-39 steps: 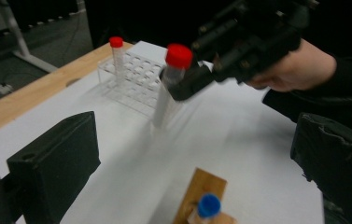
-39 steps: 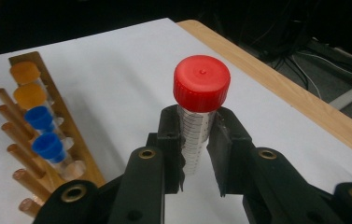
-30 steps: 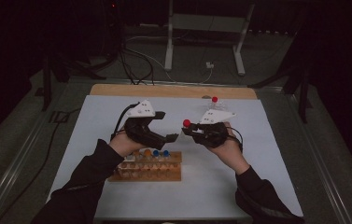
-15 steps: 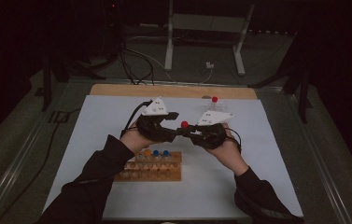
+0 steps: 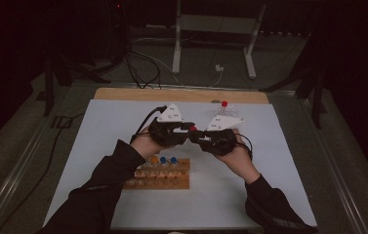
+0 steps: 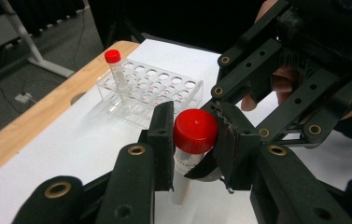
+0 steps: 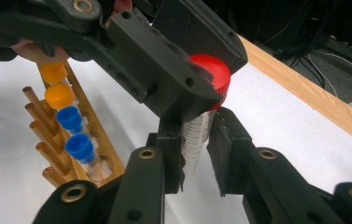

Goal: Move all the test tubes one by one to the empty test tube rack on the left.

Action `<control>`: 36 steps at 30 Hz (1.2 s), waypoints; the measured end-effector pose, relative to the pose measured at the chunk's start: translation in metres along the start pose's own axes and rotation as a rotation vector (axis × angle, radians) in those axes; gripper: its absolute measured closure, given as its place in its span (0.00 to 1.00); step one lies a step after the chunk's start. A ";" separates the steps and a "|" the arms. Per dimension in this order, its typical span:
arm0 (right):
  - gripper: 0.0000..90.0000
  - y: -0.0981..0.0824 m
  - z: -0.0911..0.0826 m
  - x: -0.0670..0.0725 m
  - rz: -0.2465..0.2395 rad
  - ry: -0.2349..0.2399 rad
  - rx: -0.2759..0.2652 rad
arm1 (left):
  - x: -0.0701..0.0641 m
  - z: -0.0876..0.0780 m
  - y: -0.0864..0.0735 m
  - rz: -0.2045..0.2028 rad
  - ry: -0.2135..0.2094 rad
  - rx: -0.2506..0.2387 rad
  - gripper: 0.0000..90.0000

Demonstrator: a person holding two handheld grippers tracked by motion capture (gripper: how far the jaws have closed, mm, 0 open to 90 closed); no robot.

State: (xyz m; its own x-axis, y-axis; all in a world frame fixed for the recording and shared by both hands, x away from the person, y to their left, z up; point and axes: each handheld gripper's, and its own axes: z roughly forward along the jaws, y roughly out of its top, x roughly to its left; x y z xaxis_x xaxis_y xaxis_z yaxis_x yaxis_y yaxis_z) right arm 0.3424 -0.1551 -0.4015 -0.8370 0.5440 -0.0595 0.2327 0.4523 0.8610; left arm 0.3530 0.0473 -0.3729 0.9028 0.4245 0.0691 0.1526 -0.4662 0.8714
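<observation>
While held up over the white counter point(image 5: 98, 146), red-capped tube point(image 6: 193, 140) caught between both grippers at once. Left gripper point(image 6: 194, 140): fingers point(image 6: 163, 135) have just been closing, now pinched on the red cap point(image 6: 195, 131), one pad on each side. Right gripper point(image 7: 197, 149): fingers point(image 7: 222, 154) clamped on the tube's clear body with the printed scale, below the cap. Tube roughly upright, lifted clear of the sheet, cap uppermost. From the high view: the two grippers meeting tip to tip above the middle of the counter, red cap just visible at the join point(image 5: 193, 128). Wooden rack point(image 5: 172, 178) on the counter near the person's left forearm, carrying tubes with orange caps point(image 7: 54, 81) and blue caps point(image 7: 73, 130); several holes bare. Clear plastic rack point(image 6: 150, 91) farther back toward the wooden edge of the counter, one more red-capped tube point(image 6: 114, 67) standing in its corner hole, other holes bare. Dark sleeves entering from the bottom of the high view. Floor beyond the counter with cables and a metal stand point(image 5: 215, 29).
</observation>
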 end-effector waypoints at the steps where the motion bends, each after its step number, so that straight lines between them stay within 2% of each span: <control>1: 0.83 0.000 0.000 0.000 0.001 -0.004 0.000 | 0.000 0.000 0.000 -0.003 -0.002 -0.002 0.79; 3: 0.82 0.000 -0.001 -0.001 0.004 -0.008 -0.006 | 0.002 0.000 0.001 -0.004 -0.001 -0.001 0.79; 7: 0.71 -0.001 -0.003 -0.003 0.018 -0.010 -0.018 | 0.006 -0.006 0.004 -0.010 0.011 -0.015 0.79; 11: 0.62 -0.002 -0.005 -0.008 0.035 -0.028 -0.026 | 0.012 -0.018 0.005 -0.014 0.042 -0.032 0.80; 18: 0.42 -0.004 -0.010 -0.017 0.068 -0.067 -0.031 | 0.023 -0.050 0.003 -0.034 0.081 -0.062 0.80; 24: 0.27 -0.006 -0.013 -0.023 0.102 -0.096 -0.041 | 0.026 -0.080 -0.006 -0.044 0.125 -0.068 0.80; 28: 0.22 -0.007 -0.016 -0.027 0.120 -0.117 -0.046 | 0.027 -0.100 -0.014 -0.049 0.158 -0.063 0.80; 30: 0.17 -0.008 -0.017 -0.029 0.117 -0.096 -0.050 | 0.026 -0.109 -0.018 -0.053 0.171 -0.062 0.80; 34: 0.11 -0.009 -0.018 -0.032 0.124 -0.084 -0.053 | 0.023 -0.126 -0.027 -0.056 0.198 -0.051 0.80; 36: 0.06 -0.010 -0.018 -0.035 0.150 -0.056 -0.057 | 0.022 -0.133 -0.031 -0.055 0.207 -0.044 0.79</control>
State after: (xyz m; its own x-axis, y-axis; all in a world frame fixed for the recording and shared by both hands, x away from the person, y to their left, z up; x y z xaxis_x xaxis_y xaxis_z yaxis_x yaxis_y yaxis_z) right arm 0.3607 -0.1917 -0.3992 -0.7654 0.6420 0.0450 0.3231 0.3229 0.8896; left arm 0.3144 0.1741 -0.3337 0.7907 0.6013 0.1150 0.1775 -0.4050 0.8969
